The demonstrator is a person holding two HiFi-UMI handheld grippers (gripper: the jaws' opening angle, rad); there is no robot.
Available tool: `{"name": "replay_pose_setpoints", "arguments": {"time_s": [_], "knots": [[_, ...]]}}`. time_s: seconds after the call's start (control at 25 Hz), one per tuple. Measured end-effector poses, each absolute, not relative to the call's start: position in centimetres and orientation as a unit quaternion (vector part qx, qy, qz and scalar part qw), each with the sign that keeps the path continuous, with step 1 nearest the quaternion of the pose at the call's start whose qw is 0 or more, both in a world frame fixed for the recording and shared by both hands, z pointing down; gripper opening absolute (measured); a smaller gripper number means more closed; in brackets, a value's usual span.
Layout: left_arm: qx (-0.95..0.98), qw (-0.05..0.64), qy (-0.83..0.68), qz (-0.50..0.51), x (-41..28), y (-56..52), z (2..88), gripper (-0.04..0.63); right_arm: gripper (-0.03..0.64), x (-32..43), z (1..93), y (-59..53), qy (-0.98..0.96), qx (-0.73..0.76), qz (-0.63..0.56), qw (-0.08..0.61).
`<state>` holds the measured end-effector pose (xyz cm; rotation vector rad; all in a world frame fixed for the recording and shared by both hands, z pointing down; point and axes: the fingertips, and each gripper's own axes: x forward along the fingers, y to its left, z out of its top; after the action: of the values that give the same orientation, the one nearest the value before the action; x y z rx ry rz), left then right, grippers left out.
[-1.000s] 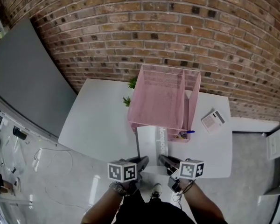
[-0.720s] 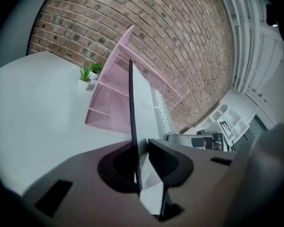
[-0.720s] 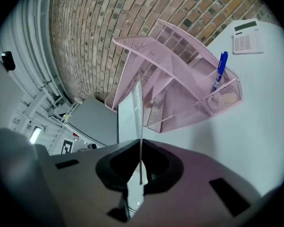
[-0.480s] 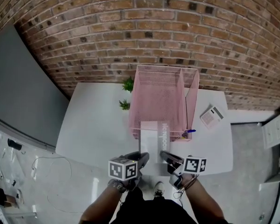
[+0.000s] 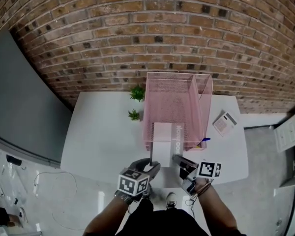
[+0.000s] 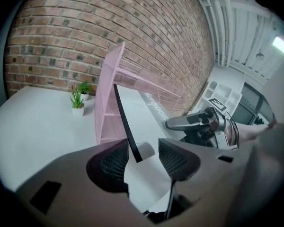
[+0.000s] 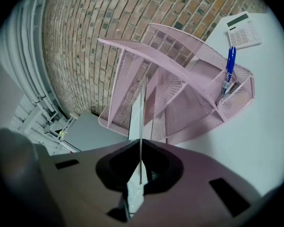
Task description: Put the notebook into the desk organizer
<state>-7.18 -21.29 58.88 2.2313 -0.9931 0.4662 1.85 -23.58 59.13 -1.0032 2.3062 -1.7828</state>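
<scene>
At 6 o'clock edge of table (image 5: 103, 132): pinching notebook (image 5: 163, 144) with right gripper (image 5: 179, 160); just spreading jaws of left gripper (image 5: 154, 167), corner loose between; aiming long axis at 12 o'clock, into desk organizer (image 5: 174, 92).

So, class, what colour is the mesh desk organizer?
The desk organizer is pink, seen best in the right gripper view.

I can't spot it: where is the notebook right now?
Head view, centre: the notebook has its far end inside the pink desk organizer and its near edge clamped in the right gripper.
</scene>
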Motion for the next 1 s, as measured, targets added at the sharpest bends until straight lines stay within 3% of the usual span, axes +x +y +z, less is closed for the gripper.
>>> {"name": "replay_pose_setpoints", "arguments": {"time_s": [0.44, 0.76, 1.0], "knots": [[0.874, 0.165, -0.391, 0.238, -8.2, -22.1, 58.8, 0.204, 0.012, 1.1, 58.6, -26.2, 0.735, -0.345, -0.583, 0.044], [0.86, 0.156, -0.428, 0.232, -8.7, -24.1, 58.3, 0.204, 0.018, 0.9, 58.4, -27.2, 0.723, -0.361, -0.588, 0.037], [0.854, 0.169, -0.44, 0.22, -8.8, -25.0, 58.3, 0.201, 0.079, 0.2, 57.5, -28.4, 0.773, -0.348, -0.531, 0.017]]}}
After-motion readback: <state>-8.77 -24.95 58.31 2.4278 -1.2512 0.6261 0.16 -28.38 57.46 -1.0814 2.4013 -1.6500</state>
